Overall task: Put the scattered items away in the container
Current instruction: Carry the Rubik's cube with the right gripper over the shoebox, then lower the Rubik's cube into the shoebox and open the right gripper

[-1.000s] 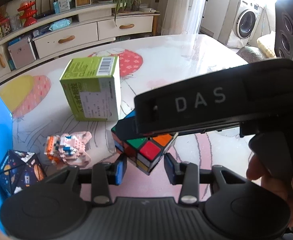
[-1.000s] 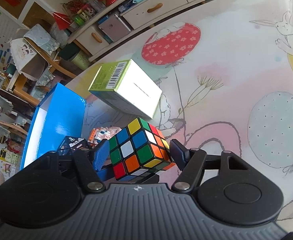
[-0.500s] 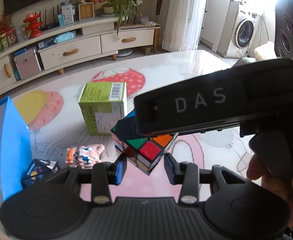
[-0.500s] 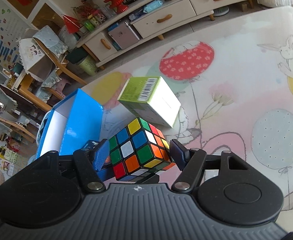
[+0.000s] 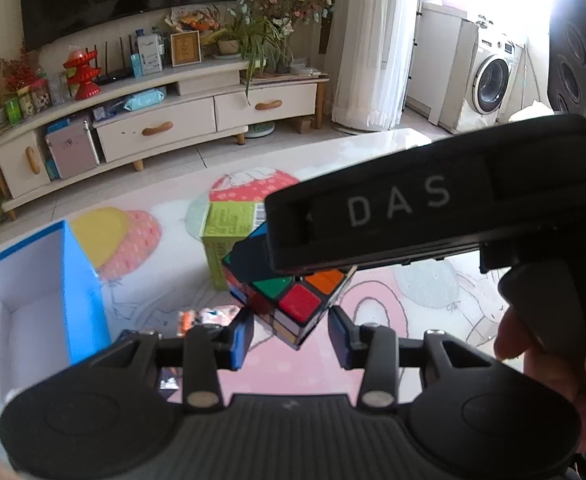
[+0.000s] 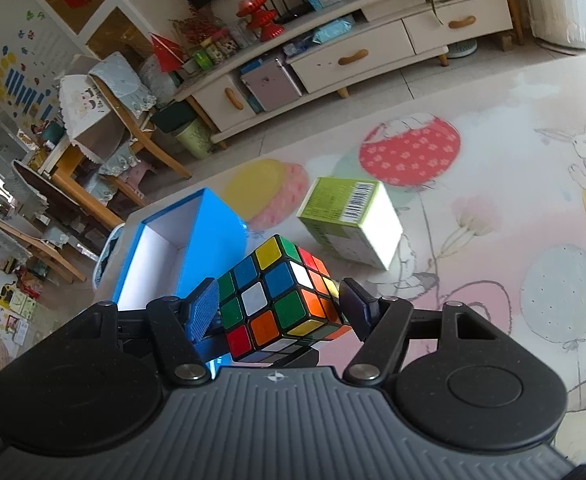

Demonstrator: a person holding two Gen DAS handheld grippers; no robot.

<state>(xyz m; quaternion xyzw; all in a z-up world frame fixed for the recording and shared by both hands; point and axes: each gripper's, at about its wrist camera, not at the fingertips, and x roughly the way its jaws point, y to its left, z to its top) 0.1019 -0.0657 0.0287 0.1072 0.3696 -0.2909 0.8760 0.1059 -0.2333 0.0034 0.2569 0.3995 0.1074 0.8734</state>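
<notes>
At the left edge of the bench [image 6: 513,184] stands the blue container [image 6: 213,248], open at the top; the part of its white inside that shows holds nothing, though the floor of it is mostly hidden. Just right of it, low in the left wrist view, a small pink-and-orange toy [image 5: 209,316] and a dark item [image 5: 169,380] peek out behind the left claw [image 5: 291,334]; both lie on the bench outside the container. Further in, toward the middle, the green and white box [image 6: 349,220] also sits on the bench, apart from the container.

The puzzle cube [image 6: 281,296] is off the bench, pinched on two opposite sides between the pads of the right claw [image 6: 281,304], which is closed to the cube's width. So the cube looks to be in carriage, with at least three items left out.

The left claw is parted and holds nothing, hovering just below the cube. The right claw is held raised and angled down toward the container's near wall, gripped by a hand [image 5: 549,360] at the right.
</notes>
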